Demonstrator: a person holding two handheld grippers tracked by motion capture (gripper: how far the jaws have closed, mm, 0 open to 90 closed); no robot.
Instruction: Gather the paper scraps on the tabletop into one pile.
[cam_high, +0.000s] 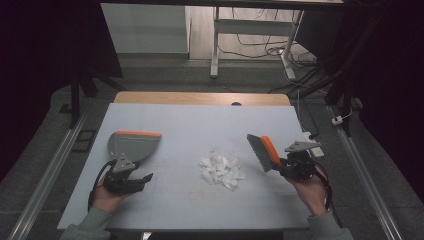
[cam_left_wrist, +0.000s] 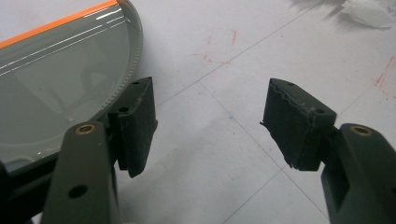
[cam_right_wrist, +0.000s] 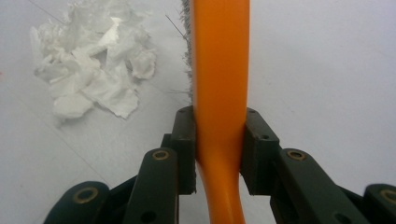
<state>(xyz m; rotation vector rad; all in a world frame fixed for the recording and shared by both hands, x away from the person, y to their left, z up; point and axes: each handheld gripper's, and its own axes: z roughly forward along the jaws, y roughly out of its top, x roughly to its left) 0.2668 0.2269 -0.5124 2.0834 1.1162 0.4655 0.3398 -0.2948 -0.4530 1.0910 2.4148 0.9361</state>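
A pale grey table (cam_high: 190, 125) with a wooden strip along its far edge stands in a dim room, with desk legs and loose cables on the floor beyond it. Faint red marks and thin lines cross the tabletop.

Near the middle of the table lies a pile of torn white paper scraps (cam_high: 221, 170). To its left rests a grey dustpan (cam_high: 132, 146) with an orange lip along its far edge. The left gripper (cam_high: 137, 181) sits just behind the dustpan, near its rear edge; in the left gripper view its jaws stand wide apart with bare table between them, and the dustpan's curved rim lies beside the left jaw, not gripped.

To the right of the scraps, the right gripper (cam_high: 281, 167) pinches the orange handle of a hand brush (cam_high: 264, 151). In the right gripper view both pads press against the handle from either side, the grey bristles facing the paper pile, which lies near but apart from the brush.
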